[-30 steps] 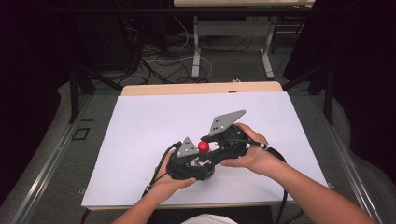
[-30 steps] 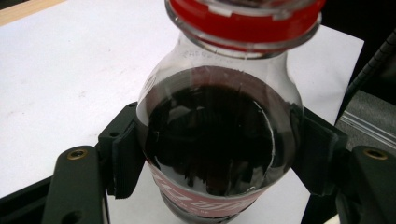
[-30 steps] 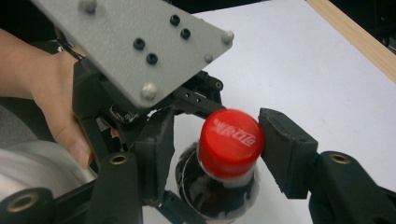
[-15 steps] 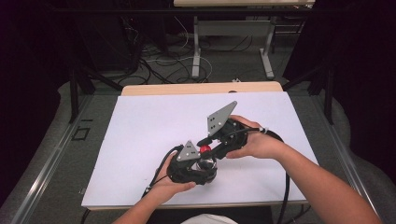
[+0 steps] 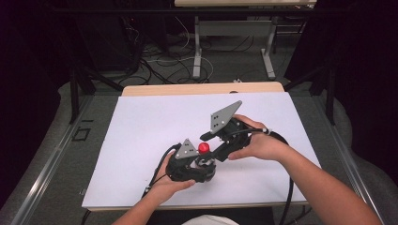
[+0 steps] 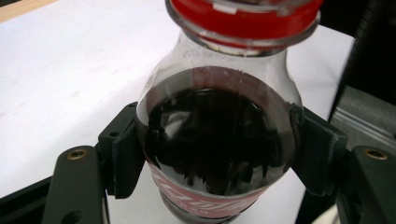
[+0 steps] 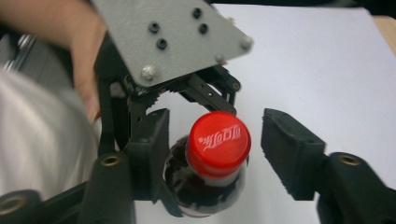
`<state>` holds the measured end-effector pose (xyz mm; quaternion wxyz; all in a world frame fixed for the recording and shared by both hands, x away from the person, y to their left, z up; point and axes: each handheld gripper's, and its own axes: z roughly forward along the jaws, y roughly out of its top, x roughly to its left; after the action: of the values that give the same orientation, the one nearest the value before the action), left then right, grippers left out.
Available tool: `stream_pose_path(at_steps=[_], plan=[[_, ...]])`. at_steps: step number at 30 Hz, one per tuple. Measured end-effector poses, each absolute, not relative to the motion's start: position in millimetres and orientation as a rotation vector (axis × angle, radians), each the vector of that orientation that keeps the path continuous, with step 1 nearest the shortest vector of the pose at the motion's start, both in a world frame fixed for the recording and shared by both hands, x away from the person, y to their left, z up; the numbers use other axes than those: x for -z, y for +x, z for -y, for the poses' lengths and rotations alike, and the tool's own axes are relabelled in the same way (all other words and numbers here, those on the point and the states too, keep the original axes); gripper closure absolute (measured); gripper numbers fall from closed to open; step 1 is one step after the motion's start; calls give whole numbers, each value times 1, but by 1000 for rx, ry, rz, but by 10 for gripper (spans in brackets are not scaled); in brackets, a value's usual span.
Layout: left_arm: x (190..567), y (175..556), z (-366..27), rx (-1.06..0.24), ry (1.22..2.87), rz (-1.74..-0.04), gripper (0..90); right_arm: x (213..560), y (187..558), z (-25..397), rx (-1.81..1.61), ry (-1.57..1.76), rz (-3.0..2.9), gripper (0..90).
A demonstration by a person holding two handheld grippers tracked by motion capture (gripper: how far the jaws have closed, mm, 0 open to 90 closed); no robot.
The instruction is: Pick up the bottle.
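Bottle (image 6: pixel 219 140) base cut off by the lower edge in the left gripper view, cap (image 6: pixel 245 21) top cropped above, bottle body too small to tell in the high view, label lettering only partly readable.

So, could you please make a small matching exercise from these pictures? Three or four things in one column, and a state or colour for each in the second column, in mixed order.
Things:
1. left gripper
2. right gripper
3. bottle cap
4. sheet on the table

States or colours:
A. white
B. jaws open on either side of the cap
C. red, with white lettering
D. jaws shut on the bottle body

Pairs: 1-D, 2-B, 3-C, 4-A
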<state>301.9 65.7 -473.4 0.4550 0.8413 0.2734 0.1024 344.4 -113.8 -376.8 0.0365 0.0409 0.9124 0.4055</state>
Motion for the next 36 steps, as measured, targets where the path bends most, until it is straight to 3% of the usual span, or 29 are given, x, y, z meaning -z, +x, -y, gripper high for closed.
stream_pose_path(at_steps=[9, 16, 26, 36], plan=[[473, 307, -65, -286, 2063, -732, 298, 378, 330, 117, -1249, 456, -2670, 443], [473, 307, -61, -290, 2061, -731, 299, 383, 327, 112, -1239, 473, -2668, 466], [473, 306, -60, -291, 2081, -710, 299, 382, 331, 107, -1211, 512, -2671, 605], [473, 300, -63, -237, 2089, -625, 299, 377, 353, 112, -1225, -30, -2883, 610]])
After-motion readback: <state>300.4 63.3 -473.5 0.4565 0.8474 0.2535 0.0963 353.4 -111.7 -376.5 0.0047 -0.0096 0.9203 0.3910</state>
